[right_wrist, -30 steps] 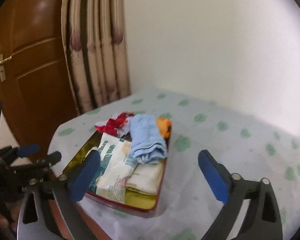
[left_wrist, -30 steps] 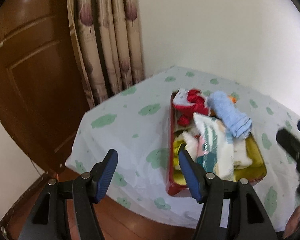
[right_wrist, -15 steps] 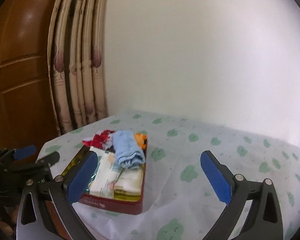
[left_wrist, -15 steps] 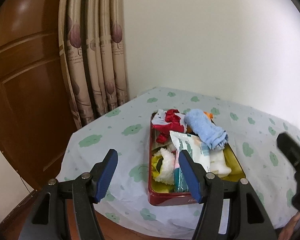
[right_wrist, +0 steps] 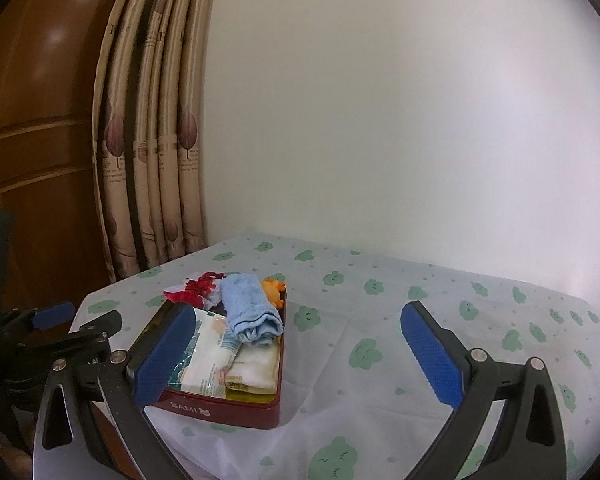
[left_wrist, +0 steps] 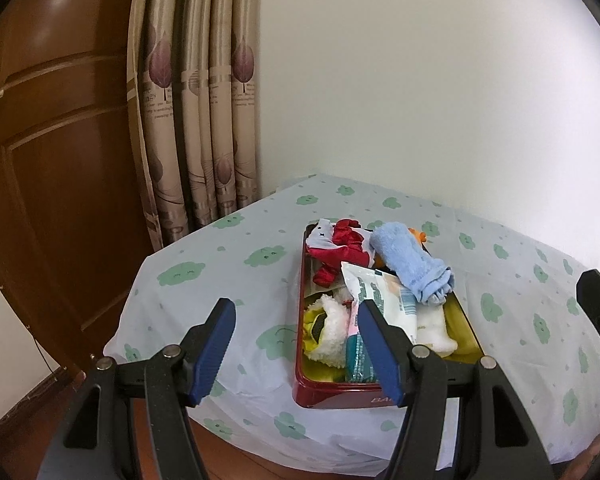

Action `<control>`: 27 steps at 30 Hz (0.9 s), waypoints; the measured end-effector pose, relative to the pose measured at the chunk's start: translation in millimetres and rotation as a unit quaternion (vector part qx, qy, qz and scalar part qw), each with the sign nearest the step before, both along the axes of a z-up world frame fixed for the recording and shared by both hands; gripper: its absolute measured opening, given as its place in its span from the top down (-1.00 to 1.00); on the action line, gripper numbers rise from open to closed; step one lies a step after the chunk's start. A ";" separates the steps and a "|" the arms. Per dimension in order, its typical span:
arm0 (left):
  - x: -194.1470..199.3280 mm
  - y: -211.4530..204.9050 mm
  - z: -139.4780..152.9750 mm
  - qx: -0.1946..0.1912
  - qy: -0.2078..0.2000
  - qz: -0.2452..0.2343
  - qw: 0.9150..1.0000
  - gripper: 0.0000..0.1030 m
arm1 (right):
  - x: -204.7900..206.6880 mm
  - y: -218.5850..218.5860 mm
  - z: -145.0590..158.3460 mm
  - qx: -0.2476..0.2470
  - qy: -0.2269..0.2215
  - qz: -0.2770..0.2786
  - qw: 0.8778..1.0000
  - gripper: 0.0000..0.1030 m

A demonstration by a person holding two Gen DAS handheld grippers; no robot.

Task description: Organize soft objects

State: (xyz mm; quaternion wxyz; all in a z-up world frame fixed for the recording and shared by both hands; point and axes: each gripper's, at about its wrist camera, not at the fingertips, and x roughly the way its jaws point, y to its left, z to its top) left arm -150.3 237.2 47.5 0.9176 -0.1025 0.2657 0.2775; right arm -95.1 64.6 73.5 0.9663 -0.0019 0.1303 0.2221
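Tin (right_wrist: 236,412) sits on the tabletop (right_wrist: 380,344), near its corner closest to the curtain (right_wrist: 156,160). In the tin: rolled towel (right_wrist: 250,306) on top, over the wipes pack (right_wrist: 208,354) and folded cloth (right_wrist: 254,368). Toy (right_wrist: 275,288) and ribbon (right_wrist: 200,286) at the tin's far end. Curtain behind the tin, door (left_wrist: 52,160) left of it.
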 end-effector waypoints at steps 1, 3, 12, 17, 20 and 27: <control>0.2 -1.7 0.1 0.005 0.002 0.001 1.000 -0.27 | -0.4 -0.2 -0.3 -0.001 0.000 0.000 1.000 -0.98; 0.2 -5.8 0.6 0.015 0.006 -0.001 1.000 -0.27 | -0.3 -0.1 -0.3 -0.003 0.004 0.001 1.000 -0.98; 2.8 -13.4 1.2 0.028 0.016 -0.013 0.999 -0.27 | -4.2 -5.2 0.1 -0.008 0.006 -0.002 1.000 -0.98; 2.7 -12.3 2.1 0.019 0.014 -0.019 1.000 -0.27 | -5.7 -7.0 0.3 -0.013 0.009 0.002 1.000 -0.98; 3.8 -13.0 1.6 0.018 0.020 -0.023 0.999 -0.27 | -7.5 -7.4 1.7 -0.015 0.005 0.004 1.000 -0.98; 2.4 -17.9 3.5 0.032 0.017 -0.018 0.999 -0.27 | -5.6 -9.4 2.6 -0.013 0.010 0.001 1.000 -0.98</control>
